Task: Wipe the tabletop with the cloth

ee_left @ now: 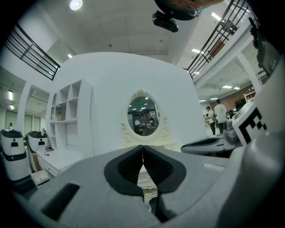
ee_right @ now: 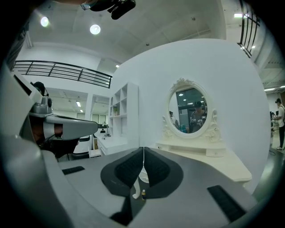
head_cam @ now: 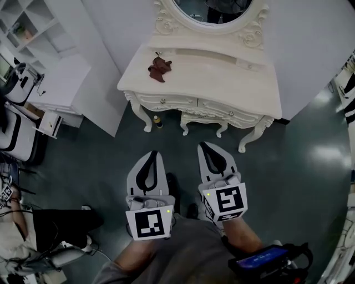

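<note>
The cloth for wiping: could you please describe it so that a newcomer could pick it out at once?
Find the cream dressing table with the oval mirror against the white wall. On the left part of its top lies the cloth, a small crumpled heap. Dark reddish brown, it is the only dark thing on that pale top.

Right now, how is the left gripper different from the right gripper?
The right gripper pokes nearer the dressing table than the left gripper. The left gripper lines up with the crumpled reddish-brown cloth on the tabletop; the right gripper faces the table's middle. The left gripper's square marker has a different black-and-white pattern from the right gripper's. Both are shut, empty and short of the table.
</note>
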Demonstrator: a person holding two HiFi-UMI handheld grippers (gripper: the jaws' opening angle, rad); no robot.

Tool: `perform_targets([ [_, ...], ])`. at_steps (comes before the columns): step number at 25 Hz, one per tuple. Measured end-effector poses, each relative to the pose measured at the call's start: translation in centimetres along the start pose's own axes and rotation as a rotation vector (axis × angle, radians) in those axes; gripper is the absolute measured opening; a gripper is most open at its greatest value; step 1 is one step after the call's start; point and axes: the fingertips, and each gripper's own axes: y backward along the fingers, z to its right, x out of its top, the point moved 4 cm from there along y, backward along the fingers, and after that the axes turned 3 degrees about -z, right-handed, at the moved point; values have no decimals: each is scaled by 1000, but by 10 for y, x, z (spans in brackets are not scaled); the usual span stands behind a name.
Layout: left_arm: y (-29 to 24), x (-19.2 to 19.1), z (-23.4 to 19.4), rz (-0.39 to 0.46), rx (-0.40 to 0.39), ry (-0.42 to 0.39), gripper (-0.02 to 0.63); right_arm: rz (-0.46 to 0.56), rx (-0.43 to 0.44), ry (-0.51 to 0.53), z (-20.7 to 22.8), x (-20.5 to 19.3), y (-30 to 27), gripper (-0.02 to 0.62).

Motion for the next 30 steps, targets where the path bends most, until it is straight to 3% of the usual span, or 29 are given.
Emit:
perform_targets([
  [7, -53, -19, -31, -42, -15, 40, 15, -56, -6, -7, 10, -10, -56, 14],
  [15, -126, -35, -96, -82, -27, 75, 15, -107, -12, -10, 9, -11, -152, 15],
  [23, -186, -24, -162, -34, -76, 118, 15, -86, -45, 48, 1, 22, -236, 15],
  [30, -206, -2, -189, 53, -101, 146, 15, -47, -86, 92, 0, 54, -257, 15],
])
